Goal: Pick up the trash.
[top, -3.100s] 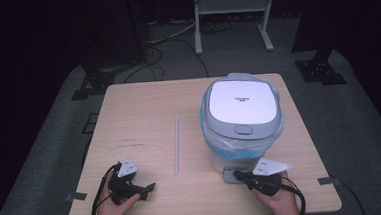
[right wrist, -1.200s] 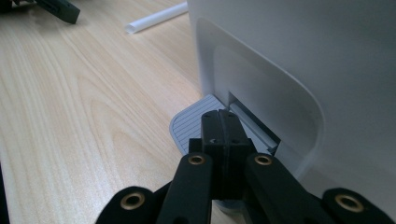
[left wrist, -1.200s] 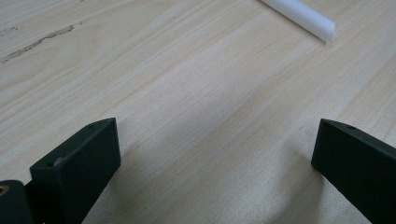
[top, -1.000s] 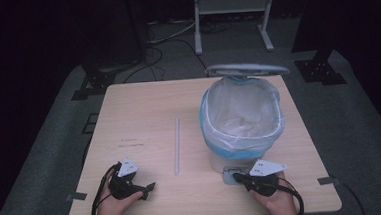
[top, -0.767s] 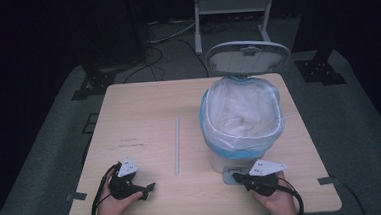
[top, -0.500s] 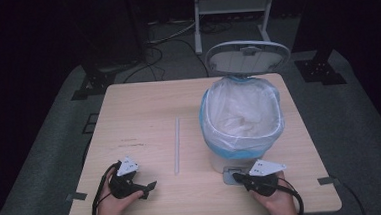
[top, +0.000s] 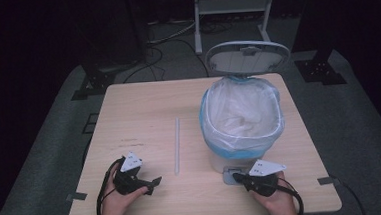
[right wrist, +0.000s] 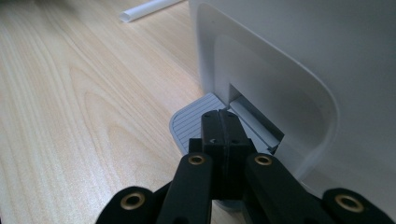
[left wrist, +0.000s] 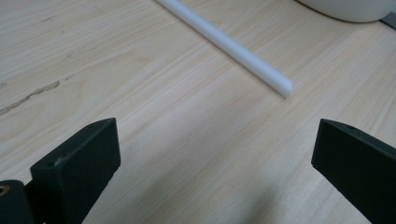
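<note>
1. Starting at the left, the left gripper rests on the table near its front edge with its jaws spread wide and nothing between them; its own view shows bare wood in the gap.
2. Just beyond those jaws lies a white tube, flat on the wood and running away from the person. Its near end sits close ahead of the left gripper, untouched.
3. To the right of the tube stands the pedal bin, lined with a pale bag. Its lid stands raised at the back, so the mouth is open.
4. At the bin's foot, the right gripper is clenched with its jaws tight together and holds nothing. Its tip presses on the grey pedal, as its own view shows.
5. Judging progress: opening the bin looks done, and the pedal appears to need holding down to keep it so. Picking up the tube and dropping it in is still to do.
6. Nothing stands between the left gripper and the tube. The bin's tall wall lies between tube and opening, so the tube would likely need lifting over the rim.
7. Beyond the table, cables and a metal stand sit on the dark floor, well clear.
</note>
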`<state>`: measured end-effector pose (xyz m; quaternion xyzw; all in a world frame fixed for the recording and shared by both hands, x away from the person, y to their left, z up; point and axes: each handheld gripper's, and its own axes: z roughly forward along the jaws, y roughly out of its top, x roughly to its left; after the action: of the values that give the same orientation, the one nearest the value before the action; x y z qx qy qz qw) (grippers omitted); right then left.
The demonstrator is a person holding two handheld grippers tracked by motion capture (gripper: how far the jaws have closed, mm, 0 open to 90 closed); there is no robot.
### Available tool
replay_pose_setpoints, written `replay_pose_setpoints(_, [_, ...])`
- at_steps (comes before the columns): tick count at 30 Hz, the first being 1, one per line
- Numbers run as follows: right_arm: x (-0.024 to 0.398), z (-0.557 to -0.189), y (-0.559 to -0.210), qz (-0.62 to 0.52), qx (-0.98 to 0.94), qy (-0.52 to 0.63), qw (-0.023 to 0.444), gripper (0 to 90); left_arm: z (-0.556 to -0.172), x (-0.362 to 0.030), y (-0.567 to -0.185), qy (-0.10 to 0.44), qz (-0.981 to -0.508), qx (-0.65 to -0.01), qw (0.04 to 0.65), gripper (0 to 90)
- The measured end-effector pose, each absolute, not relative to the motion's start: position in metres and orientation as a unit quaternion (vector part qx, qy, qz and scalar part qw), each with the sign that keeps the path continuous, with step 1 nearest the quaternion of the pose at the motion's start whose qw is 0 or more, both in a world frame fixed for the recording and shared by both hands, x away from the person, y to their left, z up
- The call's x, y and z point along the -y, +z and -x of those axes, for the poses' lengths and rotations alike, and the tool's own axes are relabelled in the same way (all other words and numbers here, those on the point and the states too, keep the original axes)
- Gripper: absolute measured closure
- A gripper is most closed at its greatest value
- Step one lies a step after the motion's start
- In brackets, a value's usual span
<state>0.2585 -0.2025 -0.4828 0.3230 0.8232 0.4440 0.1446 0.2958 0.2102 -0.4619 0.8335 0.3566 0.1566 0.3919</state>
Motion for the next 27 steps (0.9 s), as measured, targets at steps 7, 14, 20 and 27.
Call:
replay_pose_setpoints(7, [0.202,-0.258,-0.483,-0.323,-0.823,0.444,0.145,90.0,-0.3,-0.199,-0.459,0.156,-0.833,-0.352,0.397,0.3])
replay_pose_setpoints(14, [0.202,-0.258,-0.483,-0.323,-0.823,0.444,0.145,90.0,-0.305,-0.186,-0.458,0.152,-0.835,-0.346,0.399,0.3])
replay_pose_setpoints(20, [0.203,-0.259,-0.483,-0.324,-0.823,0.444,0.144,90.0,-0.311,-0.176,-0.457,0.151,-0.836,-0.344,0.401,0.3])
replay_pose_setpoints(27, [0.203,-0.259,-0.483,-0.325,-0.822,0.444,0.143,90.0,-0.322,-0.162,-0.46,0.148,-0.838,-0.344,0.397,0.3])
